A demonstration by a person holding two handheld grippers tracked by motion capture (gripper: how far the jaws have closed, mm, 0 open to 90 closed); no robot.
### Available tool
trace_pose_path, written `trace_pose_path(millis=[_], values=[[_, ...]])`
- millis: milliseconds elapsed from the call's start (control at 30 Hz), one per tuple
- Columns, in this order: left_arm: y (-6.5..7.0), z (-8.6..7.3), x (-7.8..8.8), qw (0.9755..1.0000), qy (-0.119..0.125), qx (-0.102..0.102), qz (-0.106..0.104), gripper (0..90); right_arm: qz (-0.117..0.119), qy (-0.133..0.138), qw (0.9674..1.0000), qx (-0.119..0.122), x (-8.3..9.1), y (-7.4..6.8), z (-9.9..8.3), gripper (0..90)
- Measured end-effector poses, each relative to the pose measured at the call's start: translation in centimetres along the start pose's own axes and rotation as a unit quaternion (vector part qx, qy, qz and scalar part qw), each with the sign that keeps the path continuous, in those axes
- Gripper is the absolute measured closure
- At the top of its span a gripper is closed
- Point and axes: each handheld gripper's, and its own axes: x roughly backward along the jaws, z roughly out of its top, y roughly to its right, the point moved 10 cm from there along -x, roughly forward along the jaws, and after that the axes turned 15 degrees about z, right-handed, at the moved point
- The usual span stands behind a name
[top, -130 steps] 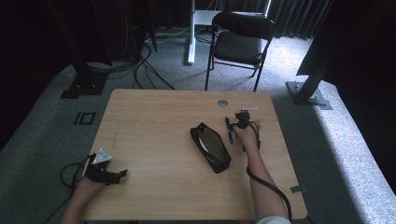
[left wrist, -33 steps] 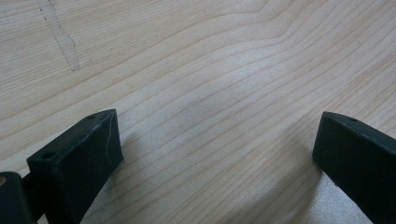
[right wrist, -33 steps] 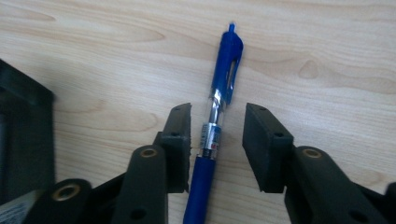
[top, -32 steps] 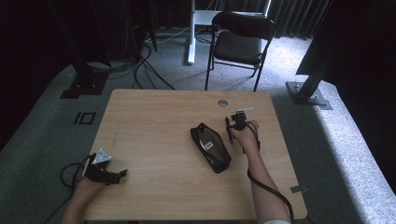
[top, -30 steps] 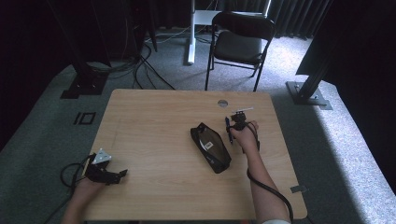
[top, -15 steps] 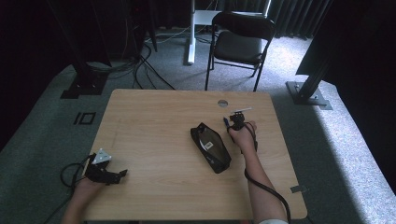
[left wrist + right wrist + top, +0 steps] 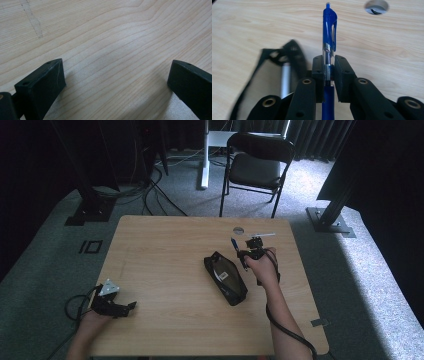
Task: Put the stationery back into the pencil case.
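Observation:
A blue pen [image 7: 329, 47] stands clamped between the two black jaws of my right gripper [image 7: 328, 63], its clip end pointing away from me. In the high view that right gripper [image 7: 248, 256] hovers just right of a black pencil case [image 7: 225, 278] lying open on the table's middle, with the blue pen [image 7: 234, 244] sticking out beyond it. The pencil case [image 7: 284, 62] is blurred at the left of the right gripper view, something silvery inside it. My left gripper [image 7: 116, 306] rests at the table's near left corner, its jaws spread wide over bare wood [image 7: 112, 62].
The wooden table [image 7: 165, 250] has a round cable hole [image 7: 238, 230] near its far edge, also the hole [image 7: 376, 6] ahead of the pen. A black folding chair [image 7: 257, 165] stands behind the table. Cables trail on the grey floor.
The right gripper has lifted the pen off the table and moved it left, closer to the pencil case. The left gripper has stayed put.

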Motion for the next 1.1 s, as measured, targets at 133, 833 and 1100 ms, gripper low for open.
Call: trace_pose_path(millis=[133,833,1100], values=[[0.0,0.0,0.0,1.0000,0.000,0.000,0.000,1.6,0.022,-0.012,0.9994,0.024,-0.1,-2.4,-0.5,79.2],[0.0,0.0,0.0,1.0000,0.000,0.000,0.000,1.6,0.032,-0.083,0.9951,0.043,-2.7,-5.8,-5.2,79.2],[0.0,0.0,0.0,1.0000,0.000,0.000,0.000,1.6,0.012,-0.103,0.9936,0.044,-3.7,-5.9,-5.6,79.2]])
